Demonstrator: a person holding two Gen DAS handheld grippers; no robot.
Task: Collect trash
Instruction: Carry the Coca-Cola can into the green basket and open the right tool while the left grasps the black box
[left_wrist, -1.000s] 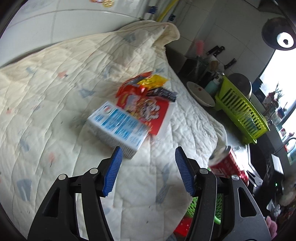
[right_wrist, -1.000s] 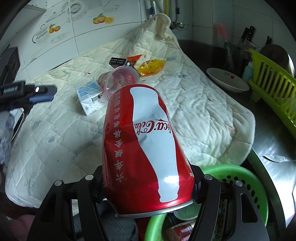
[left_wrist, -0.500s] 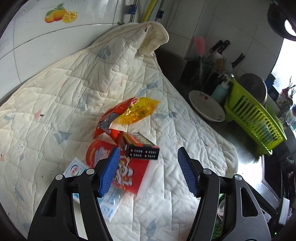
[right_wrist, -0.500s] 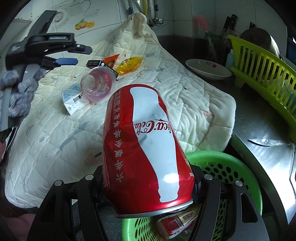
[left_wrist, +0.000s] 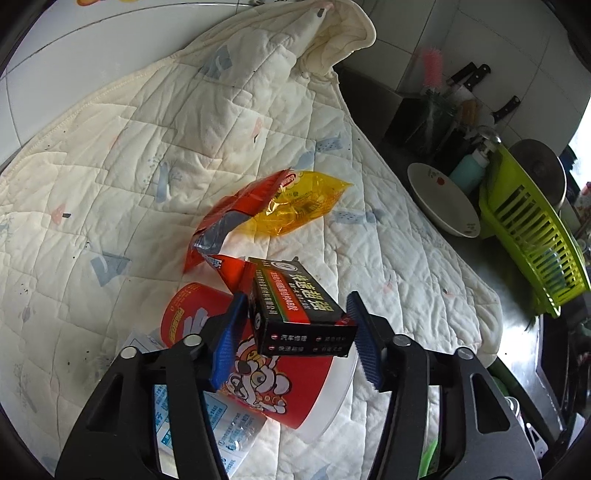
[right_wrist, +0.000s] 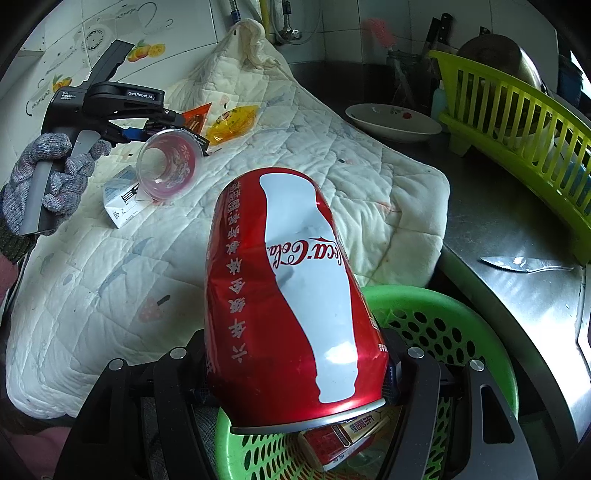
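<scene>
Your left gripper (left_wrist: 295, 338) straddles the small black cardboard box (left_wrist: 300, 318) atop the red printed paper cup (left_wrist: 258, 373) on the quilted cream blanket (left_wrist: 147, 147), jaws closing, pads not yet pressing. Your right gripper (right_wrist: 295, 373) clenches the dented red cola can (right_wrist: 291, 306) above the green perforated plastic basket (right_wrist: 443, 332).

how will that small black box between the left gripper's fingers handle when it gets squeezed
The black box looks like thin card, so probably light and crushable. It lies atop the red cup, so it may slide off as the left gripper jaws close.
</scene>
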